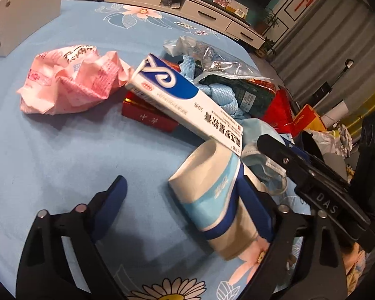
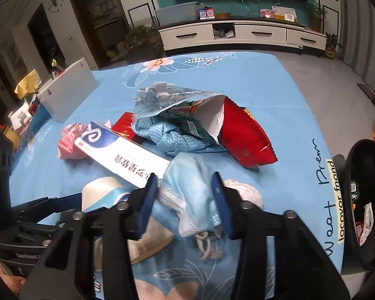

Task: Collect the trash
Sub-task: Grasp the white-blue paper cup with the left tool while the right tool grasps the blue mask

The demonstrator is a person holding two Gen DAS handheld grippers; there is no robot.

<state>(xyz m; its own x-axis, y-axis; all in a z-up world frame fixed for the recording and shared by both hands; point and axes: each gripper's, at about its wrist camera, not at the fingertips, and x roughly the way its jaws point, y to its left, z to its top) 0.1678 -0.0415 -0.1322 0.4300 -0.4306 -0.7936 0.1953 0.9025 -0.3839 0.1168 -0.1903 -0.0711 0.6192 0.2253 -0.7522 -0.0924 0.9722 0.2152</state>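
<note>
A heap of trash lies on the blue flowered cloth (image 1: 50, 150). In the left wrist view, a squashed white-and-blue paper cup (image 1: 212, 195) lies between the wide-apart fingers of my left gripper (image 1: 181, 175). It leans on the right finger, and the left pad stands clear of it. A white-and-blue ointment box (image 1: 182, 100) rests on the cup's rim. In the right wrist view, my right gripper (image 2: 184, 177) straddles a crumpled light-blue face mask (image 2: 190, 195), with both pads against it. My left gripper's finger (image 2: 50, 205) and the cup (image 2: 105, 192) show at lower left.
The heap also holds a pink crumpled bag (image 1: 70, 80), a red box (image 1: 147, 117), a red snack bag (image 2: 242, 137), a blue knitted cloth (image 2: 170, 135), a clear plastic bag (image 2: 162, 95) and a white tissue ball (image 2: 245, 190). A black bin (image 2: 362, 200) stands at right, a white box (image 2: 67, 92) at far left.
</note>
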